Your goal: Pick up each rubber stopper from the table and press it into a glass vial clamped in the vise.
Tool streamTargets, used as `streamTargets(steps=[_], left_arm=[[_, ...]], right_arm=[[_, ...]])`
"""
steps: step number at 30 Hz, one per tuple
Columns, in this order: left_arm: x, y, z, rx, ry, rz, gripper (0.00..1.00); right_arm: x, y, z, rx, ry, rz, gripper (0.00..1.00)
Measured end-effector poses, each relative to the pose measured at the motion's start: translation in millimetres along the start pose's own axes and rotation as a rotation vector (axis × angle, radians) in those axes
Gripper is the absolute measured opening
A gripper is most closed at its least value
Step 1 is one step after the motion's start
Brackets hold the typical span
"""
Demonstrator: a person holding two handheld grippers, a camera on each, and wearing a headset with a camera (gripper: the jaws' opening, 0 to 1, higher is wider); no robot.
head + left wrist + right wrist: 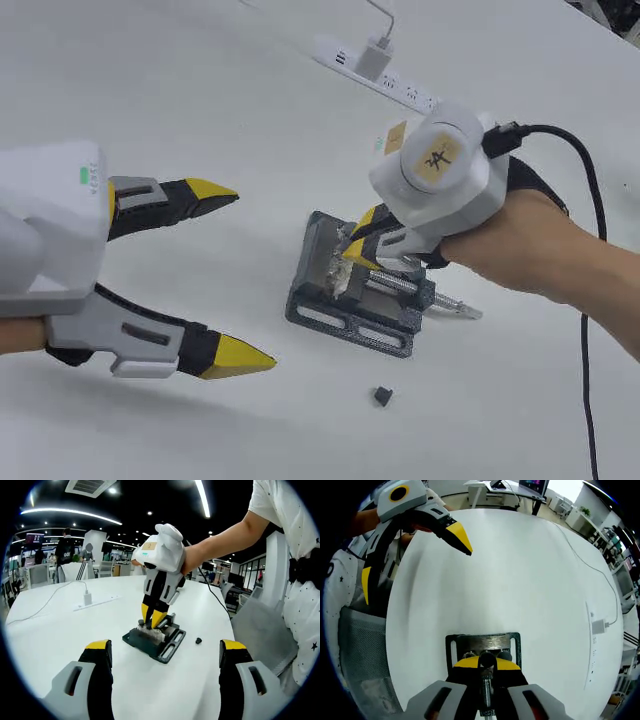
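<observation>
Right claw (152, 617) over vise (167, 645); stopper (198, 640) beside; left claw (166, 646) spread.

Bright, even light from ceiling strips (70, 511) above the vise (355, 290); soft shadows just beside it. Mild glare on white table (250, 100). Strong fisheye bending at edges.

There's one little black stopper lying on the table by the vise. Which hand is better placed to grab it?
Probably left: the left gripper hovers free with jaws open, while the right gripper is down at the vise, jaws closed. The stopper lies loose on the table.
</observation>
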State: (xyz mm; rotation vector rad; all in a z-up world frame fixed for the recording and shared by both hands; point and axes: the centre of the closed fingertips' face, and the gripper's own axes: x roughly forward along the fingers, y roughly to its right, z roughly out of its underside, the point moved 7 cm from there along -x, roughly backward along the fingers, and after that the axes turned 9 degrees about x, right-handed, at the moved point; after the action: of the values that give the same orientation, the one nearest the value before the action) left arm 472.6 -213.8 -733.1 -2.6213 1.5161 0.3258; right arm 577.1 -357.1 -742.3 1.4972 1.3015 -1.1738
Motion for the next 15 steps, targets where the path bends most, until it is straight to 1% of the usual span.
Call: streamTargets(steps=[4, 7, 8, 11, 15], left_arm=[[2.2, 3.7, -1.0, 0.003, -0.006, 0.013, 0.87], [1.5, 5.1, -2.4, 0.007, -0.008, 0.015, 0.87], [0.7, 5.2, -2.9, 0.008, -0.010, 0.014, 0.87], [-2.3, 4.6, -3.7, 0.005, -0.008, 0.008, 0.87], [-4.4, 3.3, -2.2, 0.002, -0.011, 0.001, 0.87]], right_arm=[[0.2, -0.4, 0.1, 0.016, 0.003, 0.011, 0.04], [-1.0, 0.1, 2.4, 0.003, 0.019, 0.008, 0.05], [-1.4, 0.9, 3.6, 0.009, 0.033, 0.004, 0.06], [-1.2, 1.8, 4.7, 0.020, 0.049, 0.001, 0.06], [-0.2, 1.6, 4.4, 0.025, 0.054, 0.004, 0.07]])
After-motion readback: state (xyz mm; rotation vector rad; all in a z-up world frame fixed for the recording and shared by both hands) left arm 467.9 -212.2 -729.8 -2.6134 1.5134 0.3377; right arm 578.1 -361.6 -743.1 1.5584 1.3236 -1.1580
